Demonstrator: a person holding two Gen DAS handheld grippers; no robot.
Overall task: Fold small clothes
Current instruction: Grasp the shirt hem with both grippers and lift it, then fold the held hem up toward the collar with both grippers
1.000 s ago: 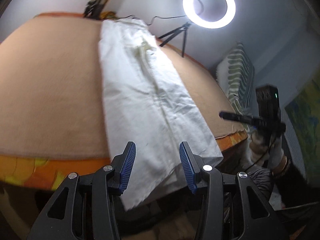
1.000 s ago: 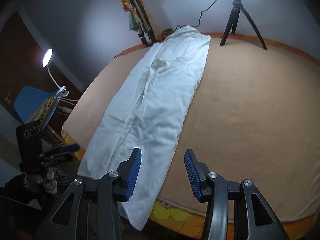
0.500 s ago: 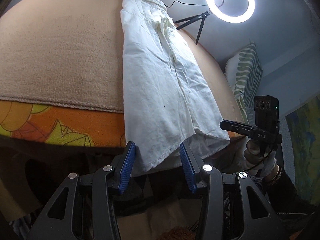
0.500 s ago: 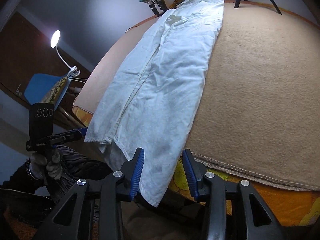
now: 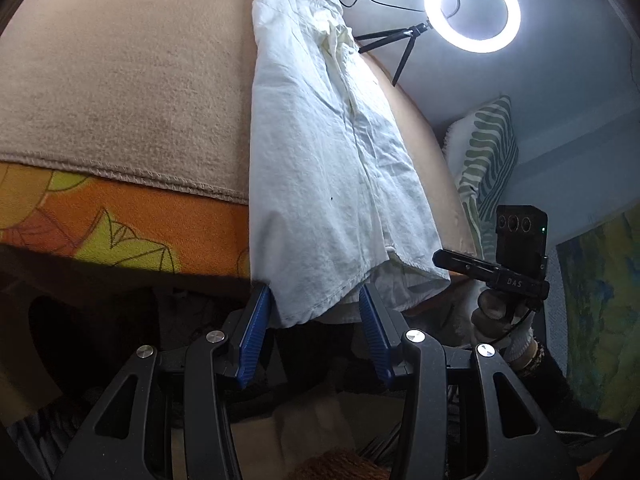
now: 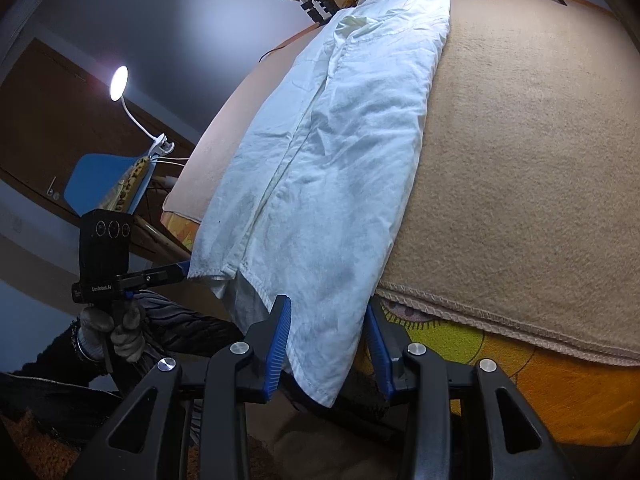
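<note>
Shirt (image 5: pixel 320 160) hem hangs off bed (image 5: pixel 120 112) btwn both unclenched tongs (image 5: pixel 314 312) (image 6: pixel 326 320).

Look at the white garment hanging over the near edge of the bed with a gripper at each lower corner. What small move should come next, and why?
Probably close both grippers on the hem. The white garment hangs over the blanket edge; one corner sits between the left gripper pads, the other between the right gripper pads, and neither pair visibly presses the cloth yet. Gripping both corners would allow lifting them for a fold.
</note>
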